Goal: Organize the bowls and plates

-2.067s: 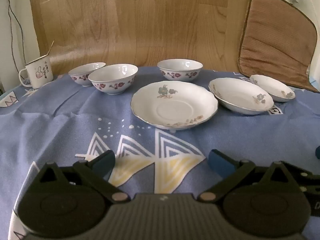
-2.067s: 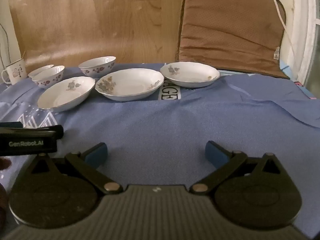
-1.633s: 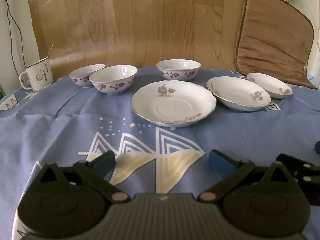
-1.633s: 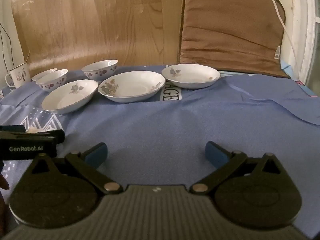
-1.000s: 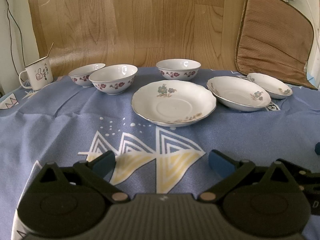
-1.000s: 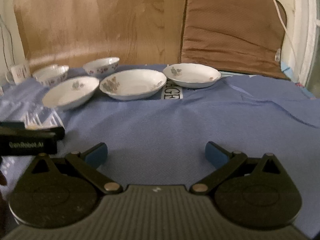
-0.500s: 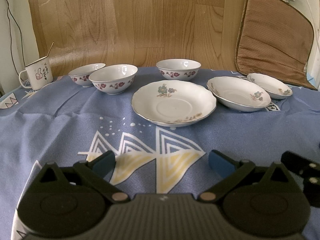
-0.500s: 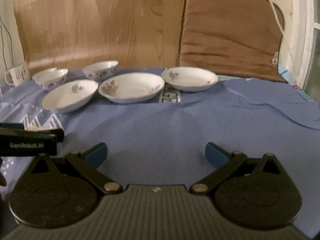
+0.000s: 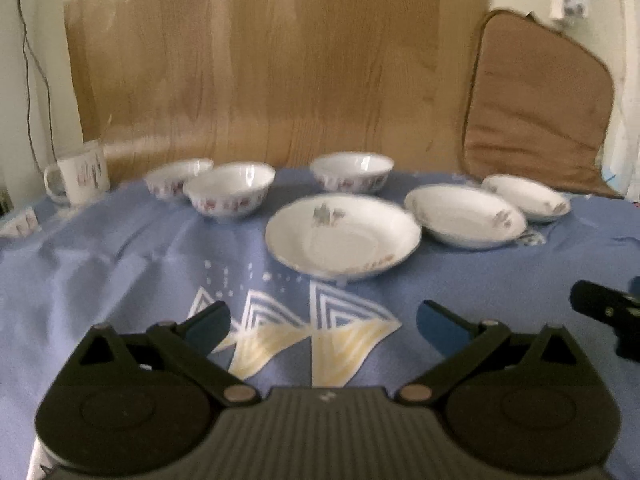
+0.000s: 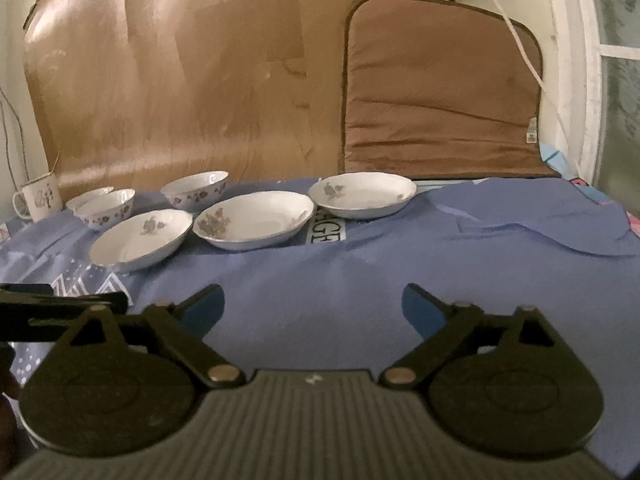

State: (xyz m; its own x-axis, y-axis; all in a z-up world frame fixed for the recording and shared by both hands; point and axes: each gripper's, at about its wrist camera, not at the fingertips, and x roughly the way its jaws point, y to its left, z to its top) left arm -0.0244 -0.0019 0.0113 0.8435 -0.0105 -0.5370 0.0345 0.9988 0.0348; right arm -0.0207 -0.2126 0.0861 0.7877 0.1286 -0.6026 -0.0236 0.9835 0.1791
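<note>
Both grippers hang low over the blue patterned tablecloth (image 10: 460, 248) with nothing between their blue-padded fingers: the left gripper (image 9: 322, 322) is spread wide and empty, and the right gripper (image 10: 314, 306), whose jaws have just been closing a little, is likewise released and grasping nothing.

All the crockery sits well ahead of them, untouched. Three white shallow plates with faded flower prints lie in a row: the near plate (image 9: 343, 236), the middle plate (image 9: 464, 216) and the far plate (image 9: 526, 198), each just beside the next. Behind and to the left stand three white porcelain bowls with red flower bands: the left bowl (image 9: 178, 179), the front bowl (image 9: 229, 190) touching or nearly touching it, and the back bowl (image 9: 351, 172) apart from both.

Judging by this, sorting has not begun; this looks like the approach step. Next, one gripper would need to reach forward, straddle a thin rim and close gently, since glazed porcelain may slip.

Blur softens the left wrist view, though it shows the bowls separately. From the right wrist comes a sharper look, showing lettering on the cloth under the plates, a white cable (image 10: 516, 36) across the brown cushion (image 10: 440, 92), and the white enamel mug (image 10: 39, 197) more clearly
</note>
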